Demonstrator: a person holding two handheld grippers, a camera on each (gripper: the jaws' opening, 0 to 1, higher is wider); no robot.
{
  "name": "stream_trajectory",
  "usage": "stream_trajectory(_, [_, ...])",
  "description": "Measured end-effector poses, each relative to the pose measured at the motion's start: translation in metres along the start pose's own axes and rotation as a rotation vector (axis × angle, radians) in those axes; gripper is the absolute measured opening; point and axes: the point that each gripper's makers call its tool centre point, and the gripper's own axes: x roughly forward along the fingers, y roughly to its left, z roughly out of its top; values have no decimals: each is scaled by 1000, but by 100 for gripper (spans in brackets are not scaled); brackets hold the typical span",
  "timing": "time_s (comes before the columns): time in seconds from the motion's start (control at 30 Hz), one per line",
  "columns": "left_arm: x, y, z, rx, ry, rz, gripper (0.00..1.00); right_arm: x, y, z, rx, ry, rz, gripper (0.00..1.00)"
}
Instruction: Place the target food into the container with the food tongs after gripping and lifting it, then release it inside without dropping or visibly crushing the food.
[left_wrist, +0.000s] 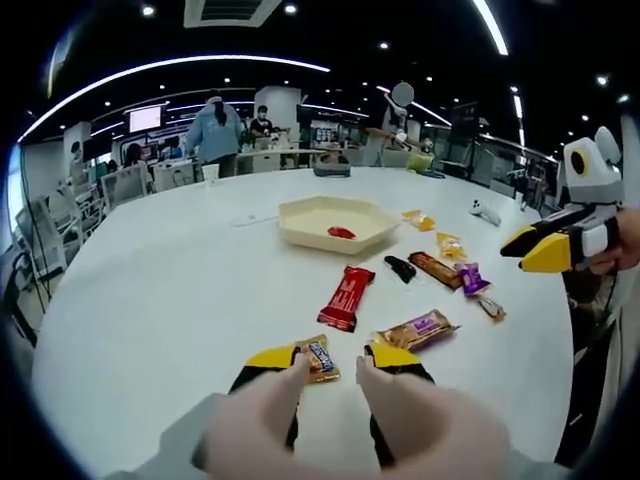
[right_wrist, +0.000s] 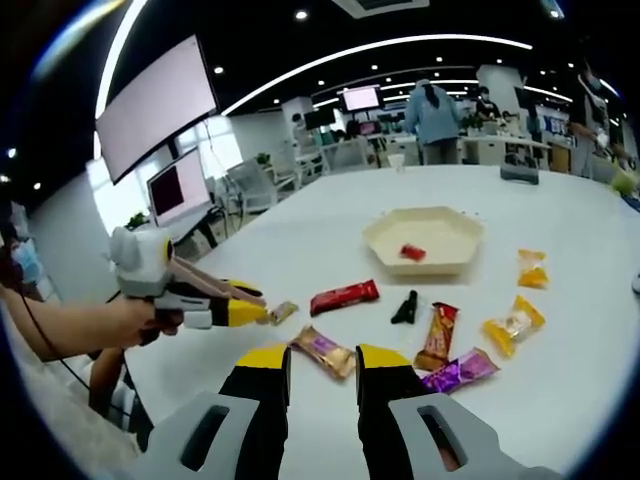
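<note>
The white round table (left_wrist: 150, 300) is lying wide and bare on its left half in the left gripper view, its curved edge running down toward the camera. The left gripper (left_wrist: 332, 357) is sitting low over the table with its yellow-tipped jaws closed on a small gold snack packet (left_wrist: 320, 358). In the right gripper view the same gripper (right_wrist: 262, 311) is reaching in from the left, the packet (right_wrist: 281, 312) pinched at its tip. The right gripper (right_wrist: 322, 360) is hanging with jaws parted on either side of a brown-and-purple wrapper (right_wrist: 322, 352); whether they are touching it I cannot tell. The cream hexagonal tray (left_wrist: 300, 228) is standing beyond, a red candy (left_wrist: 341, 232) lying inside it. Between packet and tray a red bar (left_wrist: 346, 297) is lying in the way; to its right a black piece (left_wrist: 400, 268), an orange-brown bar (left_wrist: 434, 269), a purple sweet (left_wrist: 471, 279) and yellow packets (left_wrist: 451, 245) are scattered. People are standing at desks behind
</note>
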Motion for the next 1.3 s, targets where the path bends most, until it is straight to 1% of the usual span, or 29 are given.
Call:
stream_trajectory(0.07, [-4,-3,-3,10,4,-5,24,0,-1,-2,4,2,3,25])
stream_trajectory(0.17, [-4,-4,-8,-12,4,2,24,-2,-2,-6,4,16,12,25])
stream_trajectory(0.23, [-4,-10,-8,-14,-1,10,24,-2,-2,-8,2,23,17,25])
stream_trajectory(0.33, [-5,-13,-11,-9,4,22,24,0,3,-10,-14,40,43,25])
stream_trajectory(0.43, [-10,-9,-10,-6,-4,47,24,1,1,-11,-9,39,44,25])
stream_trajectory(0.47, [-12,-8,-11,1,-16,67,24,1,1,-12,-10,41,45,25])
stream_trajectory(0.53, [-11,-6,-15,-6,-10,78,24,0,2,-13,-14,47,50,25])
stream_trajectory(0.73, [-13,-1,-17,-32,-7,104,24,1,5,-12,-18,46,57,25])
stream_trajectory(0.83, [-15,0,-19,-33,0,107,24,2,7,-11,-17,38,63,25])
stream_trajectory(0.9, [-17,2,-20,-38,4,117,24,0,3,-11,-3,29,51,25])
stream_trajectory(1.0, [-17,1,-23,-43,10,115,24,-3,2,-15,-1,34,44,25])
stream_trajectory(1.3, [-20,3,-23,-44,7,122,24,-1,5,-16,-10,39,52,25])
